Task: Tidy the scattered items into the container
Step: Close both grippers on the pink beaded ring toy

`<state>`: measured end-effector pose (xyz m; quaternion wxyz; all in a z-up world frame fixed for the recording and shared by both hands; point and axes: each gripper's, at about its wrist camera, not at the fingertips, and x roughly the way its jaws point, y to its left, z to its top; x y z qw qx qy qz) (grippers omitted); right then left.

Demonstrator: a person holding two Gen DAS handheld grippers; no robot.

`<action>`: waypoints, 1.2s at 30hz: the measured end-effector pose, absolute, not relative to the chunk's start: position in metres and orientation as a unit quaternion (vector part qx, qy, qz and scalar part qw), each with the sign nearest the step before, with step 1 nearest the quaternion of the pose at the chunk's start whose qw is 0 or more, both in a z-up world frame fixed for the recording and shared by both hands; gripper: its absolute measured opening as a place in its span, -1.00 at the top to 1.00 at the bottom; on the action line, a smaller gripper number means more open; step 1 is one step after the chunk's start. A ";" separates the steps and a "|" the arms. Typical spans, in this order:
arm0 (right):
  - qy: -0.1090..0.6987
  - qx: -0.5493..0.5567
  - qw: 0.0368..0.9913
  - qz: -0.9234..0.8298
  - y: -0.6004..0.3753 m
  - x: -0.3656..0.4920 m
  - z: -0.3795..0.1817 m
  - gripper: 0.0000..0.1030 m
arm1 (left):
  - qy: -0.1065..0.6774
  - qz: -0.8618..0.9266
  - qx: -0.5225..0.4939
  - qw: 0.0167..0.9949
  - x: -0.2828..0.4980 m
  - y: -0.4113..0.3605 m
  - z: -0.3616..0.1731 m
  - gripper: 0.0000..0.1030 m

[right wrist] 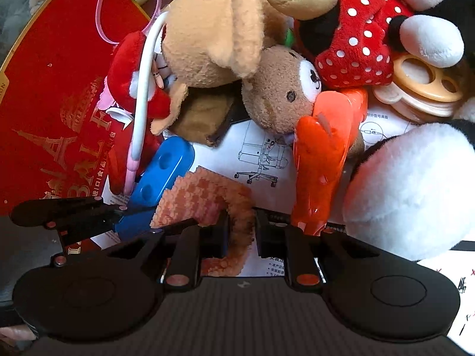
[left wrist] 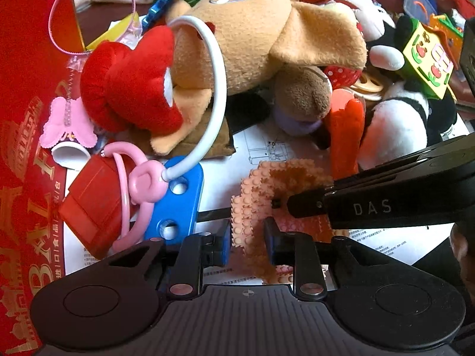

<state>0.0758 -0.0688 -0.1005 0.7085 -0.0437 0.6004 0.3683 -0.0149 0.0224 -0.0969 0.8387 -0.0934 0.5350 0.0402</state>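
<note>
Two grippers meet on one small item: a peach-pink bumpy mat, a flexible studded piece curled up off a printed sheet on the desk. Seen from the left wrist, the left gripper has its jaws drawn close on the mat's lower edge, the pads seeming to press it from both sides. The right gripper reaches in from the right, its narrowed tip at the mat's curled top. From the right wrist, the right gripper's jaws stand close on either side of the mat's brownish curled end, apparently pinching it, while the left gripper enters from the left by a blue block. Around the mat lies a heap of toys: a tan plush, a small brown bear, an orange plastic toy, a red polka-dot plush and a white tube joined to a pink ring. A red box with gold print lies to the left, touching the clutter; it may be the container, though that is not certain. The step in hand looks like picking up the mat with both grippers. Next, the mat would need lifting clear of the block and toys, then carrying left to the container, keeping the limp piece from slipping free.
</note>
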 end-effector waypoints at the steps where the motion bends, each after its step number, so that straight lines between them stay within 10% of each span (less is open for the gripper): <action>1: 0.602 -0.041 0.708 0.367 -0.070 0.076 -0.099 0.57 | 0.534 0.040 -0.095 0.839 -0.015 0.023 -0.097 0.60; 15: 0.610 -0.034 0.709 0.351 -0.082 0.069 -0.096 0.48 | 0.538 0.045 -0.113 0.834 -0.022 0.027 -0.104 -0.22; 18: 0.608 -0.038 0.710 0.353 -0.079 0.067 -0.096 0.51 | 0.549 0.032 -0.113 0.827 -0.022 0.021 -0.113 -0.16; 21: 0.607 -0.037 0.710 0.354 -0.080 0.068 -0.095 0.52 | 0.546 0.021 -0.138 0.826 -0.022 0.024 -0.111 0.47; 36: 0.624 -0.026 0.698 0.350 -0.081 0.074 -0.101 0.48 | 0.551 0.026 -0.131 0.823 -0.022 0.024 -0.108 0.18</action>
